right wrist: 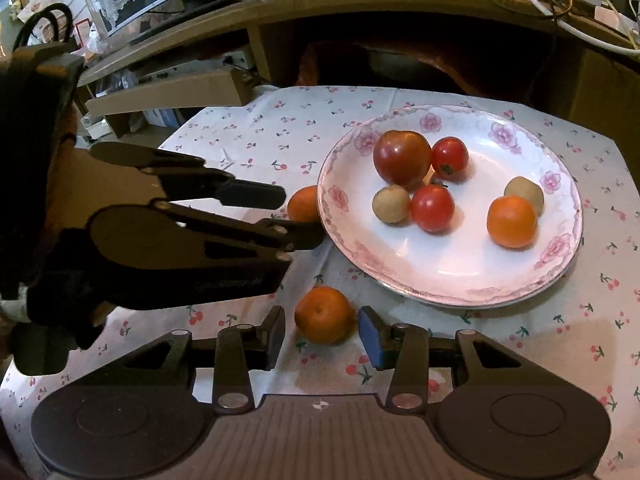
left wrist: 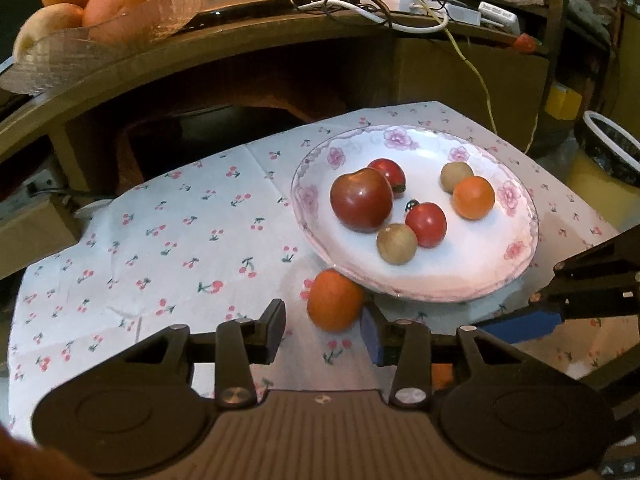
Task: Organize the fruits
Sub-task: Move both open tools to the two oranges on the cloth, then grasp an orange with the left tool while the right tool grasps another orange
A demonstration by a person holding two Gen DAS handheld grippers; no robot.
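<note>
Right now my left gripper (left wrist: 323, 328) stands part open around a small orange tangerine (left wrist: 334, 300) lying on the white cherry-print tablecloth (left wrist: 160, 240). The blue pad on its right finger sits just beside the fruit; I cannot tell whether it touches. The black pad on the other side stands clear of it, so nothing is gripped. This tangerine rests against the near rim of the white floral-rimmed ceramic plate (left wrist: 516, 248).

My right gripper (right wrist: 322, 334) is likewise part open, straddling a second small orange tangerine (right wrist: 325, 314) on the cloth, with a sliver of cloth showing on each side of it. In the right wrist view the left gripper reaches in from the left, its fingers flanking the first tangerine at the plate's left edge.

On the plate lie a large dark red tomato (right wrist: 402, 156), two small red cherry tomatoes (right wrist: 433, 207), two round tan longans (right wrist: 391, 204) and one small orange fruit (right wrist: 511, 222). Bare cloth stretches wide to the left of the plate. Beyond the cloth's far edge rises a brown wooden shelf (left wrist: 240, 44) carrying tangled cables (left wrist: 360, 4) and a clear glass bowl of oranges (left wrist: 80, 40).
</note>
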